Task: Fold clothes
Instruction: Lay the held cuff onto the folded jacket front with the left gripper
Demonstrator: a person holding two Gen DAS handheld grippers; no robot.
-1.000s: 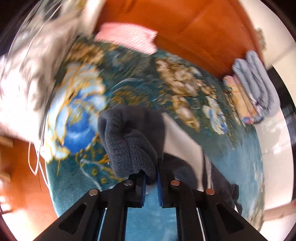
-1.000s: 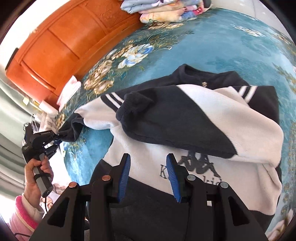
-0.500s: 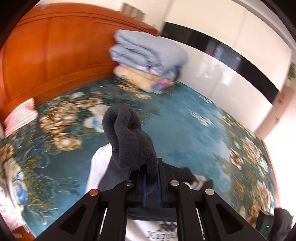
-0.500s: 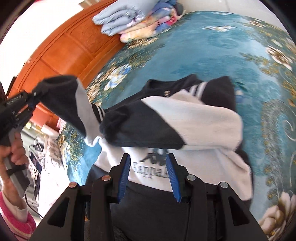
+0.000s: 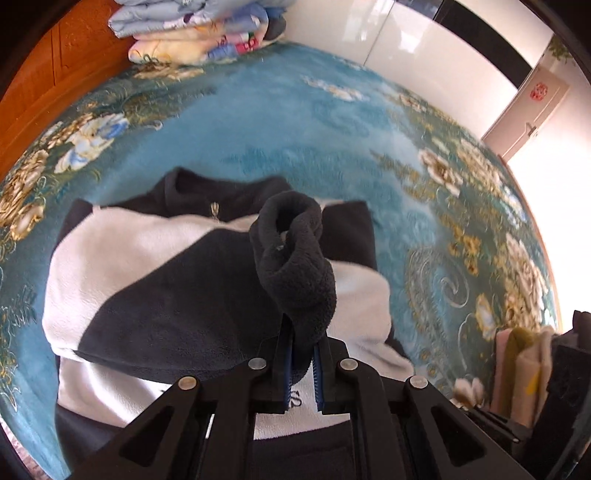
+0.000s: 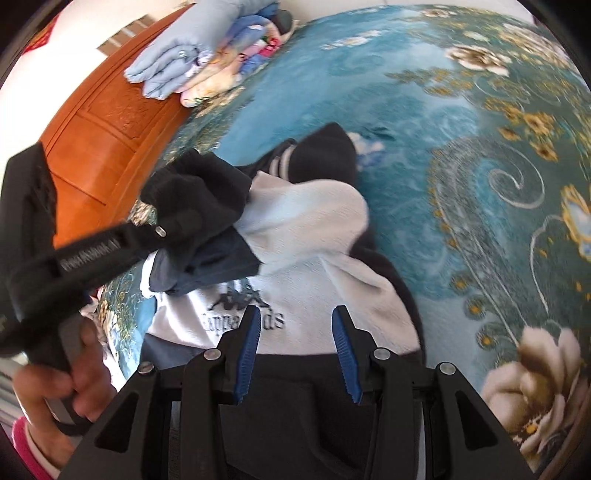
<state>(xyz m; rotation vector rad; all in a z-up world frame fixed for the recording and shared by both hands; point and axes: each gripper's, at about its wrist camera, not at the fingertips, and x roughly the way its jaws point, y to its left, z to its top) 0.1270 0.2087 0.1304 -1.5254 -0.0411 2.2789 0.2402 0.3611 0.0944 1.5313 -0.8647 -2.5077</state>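
Lying on the teal floral blanket point(image 5: 303, 122), the navy-and-white fleece sweatshirt point(image 5: 147, 258) leaves open room far and right, up to the folded quilts point(image 5: 192, 33) by the wooden headboard point(image 6: 107, 122). The left gripper point(image 5: 302, 363) pinches the dark cuff point(image 5: 295, 266) above the chest. The right gripper point(image 6: 295, 354) hovers agape, empty, over the hem.

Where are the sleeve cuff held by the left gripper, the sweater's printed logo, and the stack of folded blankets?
sleeve cuff point(image 5: 295, 266), left wrist view, on the dark fleece roll above the fingers.
printed logo point(image 6: 236, 302), right wrist view, on the dark lettering across the white chest.
folded blankets point(image 6: 192, 62), right wrist view, on the pale blue top layer.
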